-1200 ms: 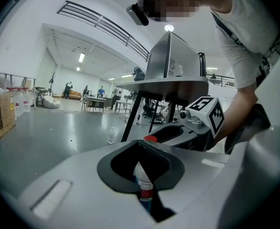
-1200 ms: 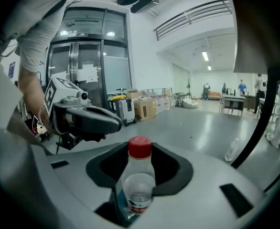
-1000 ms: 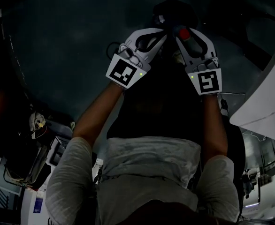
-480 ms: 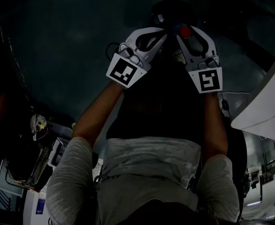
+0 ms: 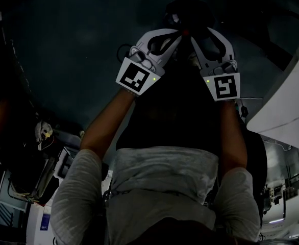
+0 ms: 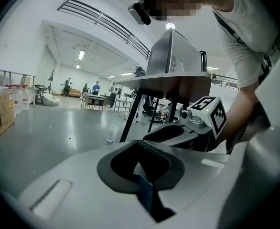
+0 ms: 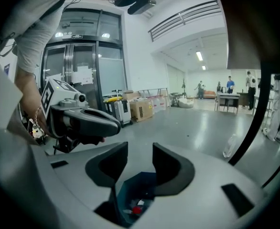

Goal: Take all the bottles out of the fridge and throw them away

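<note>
The head view is super dark, so not much can be read off it: both grippers are held side by side right over a black shape (image 5: 190, 11), and what that shape is can't be told from there.

The left gripper (image 6: 140, 146) is seen with its jaws closed together at the tips, and nothing is caught between them. The right gripper (image 7: 140, 152) is held with its jaws clearly spread and nothing is gripped. The blue bin (image 7: 130, 187) is seen straight down through that gap.

Inside the bin a red-capped bottle (image 7: 138, 208) can just be picked out. Most of it is cut off by the gripper body, so how many are lying in there can't be counted. A clear bottle (image 7: 230, 146) is seen standing on the floor well away from the bin, beside a dark table leg (image 7: 247, 132).
</note>
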### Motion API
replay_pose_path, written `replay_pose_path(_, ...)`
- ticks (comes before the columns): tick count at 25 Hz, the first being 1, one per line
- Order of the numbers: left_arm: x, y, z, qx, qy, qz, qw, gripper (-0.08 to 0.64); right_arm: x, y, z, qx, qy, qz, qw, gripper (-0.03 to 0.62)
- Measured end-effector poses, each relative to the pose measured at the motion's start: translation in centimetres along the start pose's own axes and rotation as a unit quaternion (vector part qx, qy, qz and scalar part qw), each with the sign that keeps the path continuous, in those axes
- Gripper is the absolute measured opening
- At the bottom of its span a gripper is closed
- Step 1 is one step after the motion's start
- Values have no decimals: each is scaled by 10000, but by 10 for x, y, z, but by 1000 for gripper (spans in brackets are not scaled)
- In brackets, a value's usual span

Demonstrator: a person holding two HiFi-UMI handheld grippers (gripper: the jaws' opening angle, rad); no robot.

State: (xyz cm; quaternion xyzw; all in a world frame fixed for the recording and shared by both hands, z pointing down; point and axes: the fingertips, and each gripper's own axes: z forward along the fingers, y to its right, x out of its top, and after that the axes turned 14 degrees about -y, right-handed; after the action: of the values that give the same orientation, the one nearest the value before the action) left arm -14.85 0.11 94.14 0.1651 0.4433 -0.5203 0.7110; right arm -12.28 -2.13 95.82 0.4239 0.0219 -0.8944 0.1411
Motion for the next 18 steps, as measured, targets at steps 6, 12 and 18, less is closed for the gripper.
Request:
replay_pose_path(6,36,19,-30,-9,-8,-15,10000,8,38,-19,-37,-2,120,252,9996,153)
replay_pose_path(12,83,35,-61,78,39,-1,10000,8,87,-32,-79,-110,362,568,9977,153)
replay_pose_path(18,125,43,-95,223,166,-131,9995,8,130,-48,-113,-51,526,650,9965,143)
